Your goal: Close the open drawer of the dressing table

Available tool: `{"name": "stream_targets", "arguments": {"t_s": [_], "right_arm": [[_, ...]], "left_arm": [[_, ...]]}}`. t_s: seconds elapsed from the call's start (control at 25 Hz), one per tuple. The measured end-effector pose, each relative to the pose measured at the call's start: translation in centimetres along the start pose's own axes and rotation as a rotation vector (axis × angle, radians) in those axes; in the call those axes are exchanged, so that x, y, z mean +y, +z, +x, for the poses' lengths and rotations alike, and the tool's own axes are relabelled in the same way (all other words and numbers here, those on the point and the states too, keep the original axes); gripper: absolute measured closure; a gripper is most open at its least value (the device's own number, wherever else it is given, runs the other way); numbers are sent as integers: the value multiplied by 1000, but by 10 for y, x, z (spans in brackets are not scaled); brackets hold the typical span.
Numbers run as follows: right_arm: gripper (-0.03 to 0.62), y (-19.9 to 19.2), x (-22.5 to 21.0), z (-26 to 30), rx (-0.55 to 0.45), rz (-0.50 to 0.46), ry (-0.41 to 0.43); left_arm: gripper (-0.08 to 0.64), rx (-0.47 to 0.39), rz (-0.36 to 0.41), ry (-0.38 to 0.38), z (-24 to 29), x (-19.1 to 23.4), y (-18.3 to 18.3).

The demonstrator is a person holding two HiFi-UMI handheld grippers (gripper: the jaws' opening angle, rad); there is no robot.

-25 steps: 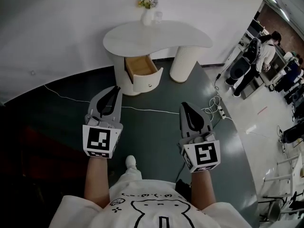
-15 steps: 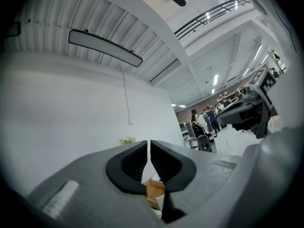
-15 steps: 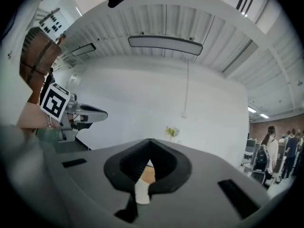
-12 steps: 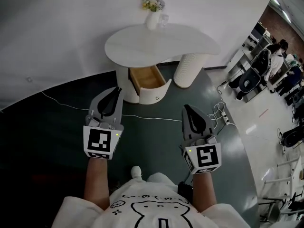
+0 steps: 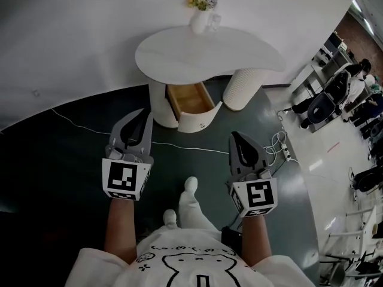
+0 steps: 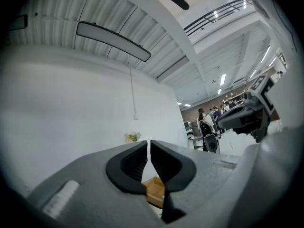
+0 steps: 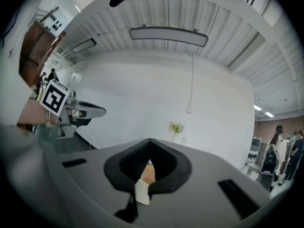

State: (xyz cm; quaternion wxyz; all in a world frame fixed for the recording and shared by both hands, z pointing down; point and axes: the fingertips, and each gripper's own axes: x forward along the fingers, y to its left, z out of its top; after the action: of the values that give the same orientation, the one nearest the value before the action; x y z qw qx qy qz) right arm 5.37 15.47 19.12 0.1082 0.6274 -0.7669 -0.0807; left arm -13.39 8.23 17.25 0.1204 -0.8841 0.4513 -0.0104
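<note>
Nothing of the closing was done, as I judged it: the drawer stood pulled out beneath the dressing table at upper centre, well apart from the left gripper and right gripper, both drawn narrow and empty.

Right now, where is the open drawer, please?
In the head view, top centre: the open drawer juts from the dressing table's left pedestal, with the round leg just to its right.

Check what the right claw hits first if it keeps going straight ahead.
Most likely the open drawer: it sits in line with the right claw, nothing between them, though depth is unclear.
</note>
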Motion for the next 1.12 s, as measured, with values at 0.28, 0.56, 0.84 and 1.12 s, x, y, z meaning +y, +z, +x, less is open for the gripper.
{"name": "stream_targets", "arguments": {"t_s": [0.28,0.56,0.84,1.12], "right_arm": [[598,-18,-29,42,8,27,12],[598,-31,-78,103,8,53,19],[598,-48,-132,160,24,89,21],[598,-94,-152,204,102,122,77]], "left_arm": [[541,29,3,13,43,8,-16],[541,52,16,39,110,18,-24],[541,82,34,56,183,27,-32],[541,153,19,50,233,25,-67]]}}
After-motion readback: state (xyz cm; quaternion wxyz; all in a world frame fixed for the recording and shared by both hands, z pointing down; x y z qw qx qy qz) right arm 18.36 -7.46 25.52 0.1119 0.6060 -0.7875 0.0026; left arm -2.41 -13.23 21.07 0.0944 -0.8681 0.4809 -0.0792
